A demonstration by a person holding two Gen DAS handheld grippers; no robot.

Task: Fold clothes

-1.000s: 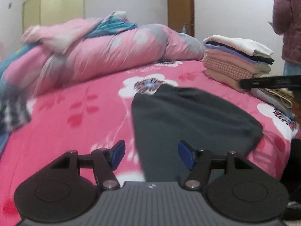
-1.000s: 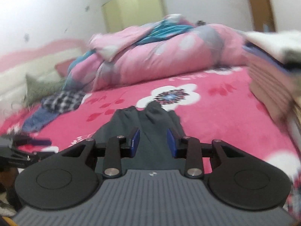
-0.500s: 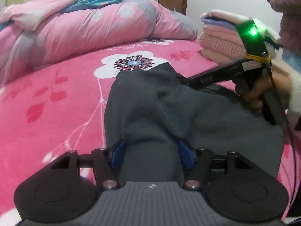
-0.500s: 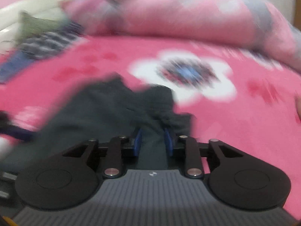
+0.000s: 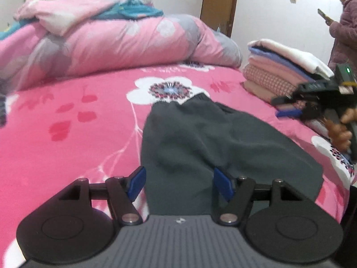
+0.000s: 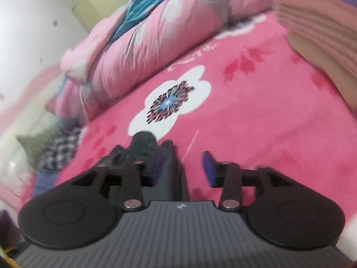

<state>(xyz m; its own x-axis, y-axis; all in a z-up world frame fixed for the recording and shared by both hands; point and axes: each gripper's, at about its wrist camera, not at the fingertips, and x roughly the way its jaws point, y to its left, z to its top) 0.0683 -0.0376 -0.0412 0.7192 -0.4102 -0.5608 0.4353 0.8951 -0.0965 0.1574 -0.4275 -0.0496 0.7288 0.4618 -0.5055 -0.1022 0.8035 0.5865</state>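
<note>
Two tools (image 5: 179,185) (image 6: 181,170) both opening, gripping nothing, leaving grey garment (image 5: 200,138) lying half-folded on pink bed (image 5: 78,120), folded stack (image 5: 281,71) waiting beside, more folding likely remaining.

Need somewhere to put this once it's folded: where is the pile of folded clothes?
In the left wrist view, the folded pile sits at the bed's right side, beyond the gray garment and beside the pink quilt.

Motion-blurred throughout the right wrist view: folded stack (image 6: 321,22) cut off upper right, plaid cloth (image 6: 60,154) smeared at left. Dark grey garment (image 5: 200,143) hidden lower centre behind housing.
</note>
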